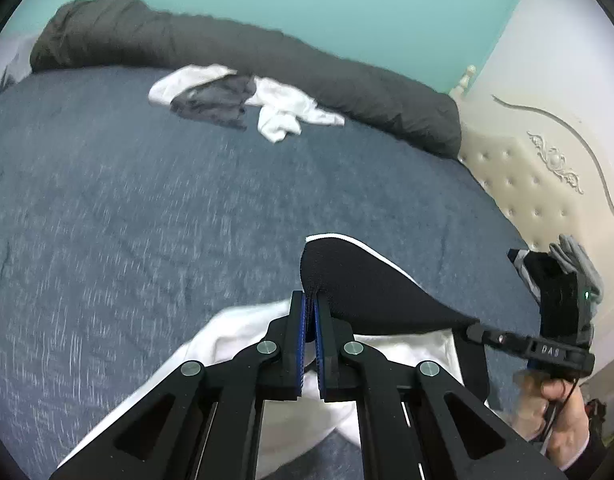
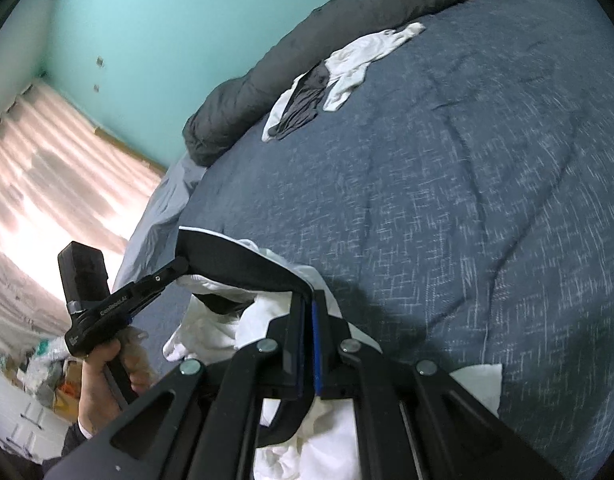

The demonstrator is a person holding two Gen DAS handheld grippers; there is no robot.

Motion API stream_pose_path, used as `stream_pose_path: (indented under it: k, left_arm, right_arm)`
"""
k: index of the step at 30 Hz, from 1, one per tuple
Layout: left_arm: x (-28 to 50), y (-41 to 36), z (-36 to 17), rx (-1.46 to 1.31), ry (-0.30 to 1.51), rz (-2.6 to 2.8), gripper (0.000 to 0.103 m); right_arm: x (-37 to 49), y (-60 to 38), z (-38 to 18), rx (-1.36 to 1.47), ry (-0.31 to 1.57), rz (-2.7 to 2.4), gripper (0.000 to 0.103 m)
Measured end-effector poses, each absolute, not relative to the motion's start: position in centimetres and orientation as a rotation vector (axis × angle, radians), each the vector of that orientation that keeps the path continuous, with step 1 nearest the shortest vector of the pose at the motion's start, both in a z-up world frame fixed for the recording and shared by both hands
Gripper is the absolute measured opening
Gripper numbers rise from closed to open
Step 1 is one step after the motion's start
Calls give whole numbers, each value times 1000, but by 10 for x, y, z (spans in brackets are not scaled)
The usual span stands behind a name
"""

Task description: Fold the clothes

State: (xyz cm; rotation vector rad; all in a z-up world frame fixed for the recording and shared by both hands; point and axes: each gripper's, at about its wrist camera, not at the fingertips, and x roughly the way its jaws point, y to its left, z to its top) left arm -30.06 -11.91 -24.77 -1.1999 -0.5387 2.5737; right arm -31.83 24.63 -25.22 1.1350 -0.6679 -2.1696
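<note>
- Both grippers hold one garment (image 1: pixel 371 292), black with white trim and white cloth below, lifted over the near edge of the bed (image 1: pixel 147 200)
- Left gripper (image 1: pixel 310 304) is pressed together on the black band; right gripper (image 2: pixel 309 300) pinches its other end
- Judged step: stretching an edge taut, either to spread it or to carry over a fold; which, I cannot tell
- Garment's shape is hidden by the fingers; its lower part is cut off
- A loose white and grey pile (image 1: pixel 243 100) lies far off by the dark bolster (image 1: pixel 267 56)
</note>
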Motion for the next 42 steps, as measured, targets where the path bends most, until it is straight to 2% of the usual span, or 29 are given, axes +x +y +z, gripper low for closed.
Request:
stream_pose_path:
  k: [4,8,11,14,20,34,42]
  left_arm:
    - [-296,-136,-259,-1272,-646,2524,5]
    - [-289,-137,-262,-1346,-545,2574,18]
    - [-285,-135,-250,-1305,-464,2659,33]
    - [-282,-124,-244,-1266,-334,2713,40]
    - [-281,-83,-240,-1153,65,2718,45]
    - [-294,-49,-252,-1114,264,2647,46]
    - [-298,-33,-261,-1105,367,2617,54]
  right_arm:
    - [-320,234,-258,1182,-621,-2161,3]
    - [-321,221,-262,1200,-581,-2151,3]
    - [-321,216,-262,1203,-545,-2169,3]
    - [-321,216,-262,1203,-524,-2189,3]
    - [-320,219,-262,1203,-524,-2186,3]
    - [-319,225,-259,1196,-529,-2161,3]
    - [-316,223,-256,1182,-510,-2151,3]
